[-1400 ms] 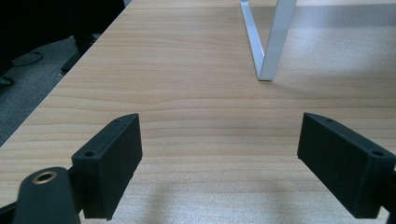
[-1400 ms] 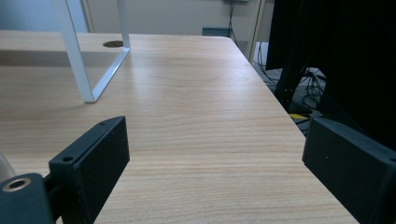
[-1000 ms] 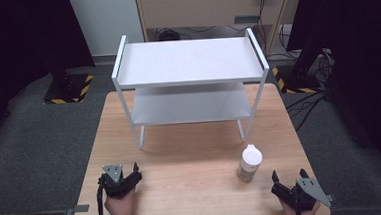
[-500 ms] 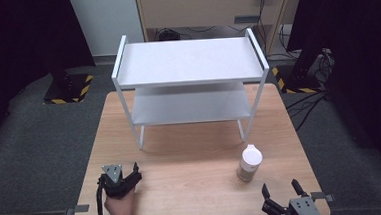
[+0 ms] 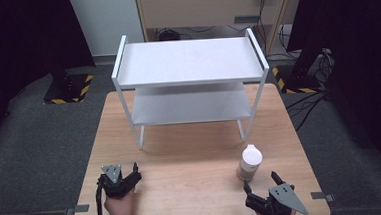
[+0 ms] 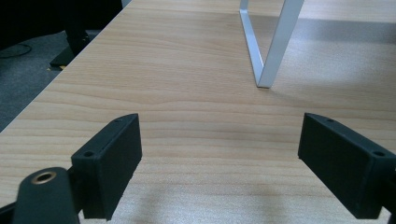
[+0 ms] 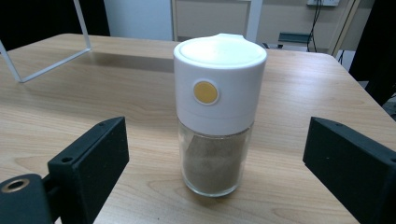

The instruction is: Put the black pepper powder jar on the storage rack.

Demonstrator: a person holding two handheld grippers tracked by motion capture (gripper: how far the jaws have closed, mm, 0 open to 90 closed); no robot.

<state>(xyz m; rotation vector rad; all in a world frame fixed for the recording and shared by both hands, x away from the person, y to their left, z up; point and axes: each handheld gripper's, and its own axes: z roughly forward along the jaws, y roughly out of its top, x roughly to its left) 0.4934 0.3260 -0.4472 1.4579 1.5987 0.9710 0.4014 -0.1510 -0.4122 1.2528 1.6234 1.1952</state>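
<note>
A small glass jar (image 5: 249, 163) of brown powder, with a white cap and a round yellow button, stands upright at the front right of the wooden table (image 5: 191, 152). My right gripper (image 5: 260, 181) sits just behind it near the front edge, open. In the right gripper view the jar (image 7: 217, 116) stands centred just beyond the wide-apart jaws of my right gripper (image 7: 215, 130), and the pads do not touch it. My left gripper (image 5: 134, 172) rests at the front left, open. In the left gripper view my left gripper (image 6: 219, 135) has nothing but bare wood between its jaws.
A white two-tier metal shelf (image 5: 191, 62) stands on the far half of the table, both tiers bare. One of its legs (image 6: 275, 46) rises ahead of the left gripper. Dark floor with cables (image 5: 308, 105) surrounds the table.
My right gripper has moved left along the table's front edge, from the right of the jar to directly behind it. The left gripper and the jar have stayed put.
</note>
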